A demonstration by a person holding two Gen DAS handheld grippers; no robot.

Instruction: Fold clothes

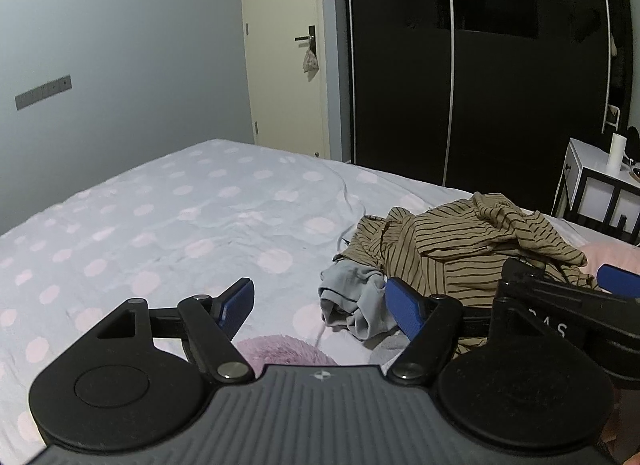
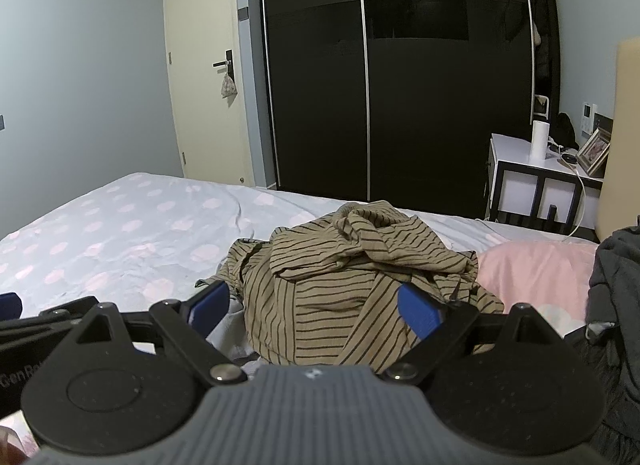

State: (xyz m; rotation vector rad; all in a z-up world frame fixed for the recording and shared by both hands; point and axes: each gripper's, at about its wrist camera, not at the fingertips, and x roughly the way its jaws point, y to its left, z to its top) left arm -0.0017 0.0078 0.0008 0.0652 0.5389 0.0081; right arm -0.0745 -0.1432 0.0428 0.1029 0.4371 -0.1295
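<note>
The right gripper (image 2: 316, 307) stands wide open, its blue pads either side of the crumpled striped shirt (image 2: 352, 261), nothing pinched; the left gripper (image 1: 324, 305) is likewise spread, empty, over the grey garment (image 1: 352, 301); the shirt is a bunched heap on the bed (image 2: 120, 225), long axis running left to right, no clear pointing direction; a pink pillow (image 2: 536, 265) lies just right.

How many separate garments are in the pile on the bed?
2 visible: a striped tan garment on top, a light grey garment sticking out at its left edge. More may be hidden underneath.
</note>
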